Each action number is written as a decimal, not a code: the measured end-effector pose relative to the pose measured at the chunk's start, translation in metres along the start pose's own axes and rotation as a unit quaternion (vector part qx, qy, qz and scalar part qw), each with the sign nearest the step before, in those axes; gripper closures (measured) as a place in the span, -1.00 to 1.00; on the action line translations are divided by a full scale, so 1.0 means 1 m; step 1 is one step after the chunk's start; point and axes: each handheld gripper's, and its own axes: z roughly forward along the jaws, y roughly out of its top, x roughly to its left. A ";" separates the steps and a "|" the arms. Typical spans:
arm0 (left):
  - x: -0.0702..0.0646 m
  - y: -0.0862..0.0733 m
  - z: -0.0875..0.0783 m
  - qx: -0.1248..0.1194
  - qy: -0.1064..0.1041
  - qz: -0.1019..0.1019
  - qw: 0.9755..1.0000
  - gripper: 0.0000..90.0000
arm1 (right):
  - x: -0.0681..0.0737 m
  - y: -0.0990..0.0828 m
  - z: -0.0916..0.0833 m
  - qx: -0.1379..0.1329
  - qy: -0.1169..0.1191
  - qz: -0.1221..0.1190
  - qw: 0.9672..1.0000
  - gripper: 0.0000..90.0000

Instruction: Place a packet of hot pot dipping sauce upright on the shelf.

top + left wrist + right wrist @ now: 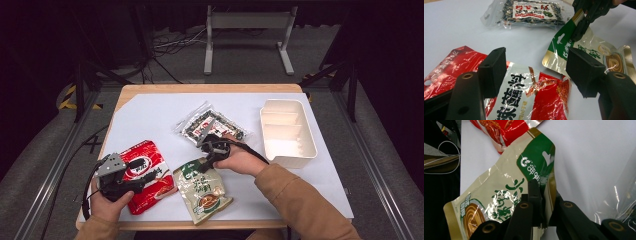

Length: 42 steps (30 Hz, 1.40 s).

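Note:
A beige and green snack packet (202,190) lies at the table's front middle, its green top corner raised. My right gripper (207,161) is shut on that top edge; in the right gripper view the jaws (541,192) pinch the packet (506,195) beside its hang hole. A red packet (147,172) lies to the left, partly under the green one. My left gripper (150,178) stands open just over the red packet (544,100), jaws (537,72) wide apart with nothing between them. From there the right gripper (579,32) shows gripping the green packet (599,52).
A clear packet with dark contents (212,125) lies behind the right hand on the white sheet (150,115). A white divided tray (287,132) stands at the right. A metal stand (247,22) is on the floor beyond the table.

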 end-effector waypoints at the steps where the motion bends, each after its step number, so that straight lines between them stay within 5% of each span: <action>1: 0.000 0.000 0.000 0.000 0.000 0.000 1.000 -0.26 | 0.002 0.000 -0.001 0.000 -0.002 0.000 1.000 0.93; 23: 0.001 0.000 0.000 0.000 0.004 0.001 1.000 -0.26 | 0.043 0.006 -0.050 -0.052 -0.018 -0.054 0.997 0.97; 42: 0.001 0.000 0.001 0.003 0.004 -0.001 1.000 -0.26 | 0.061 0.009 -0.092 -0.101 -0.069 -0.094 0.988 0.98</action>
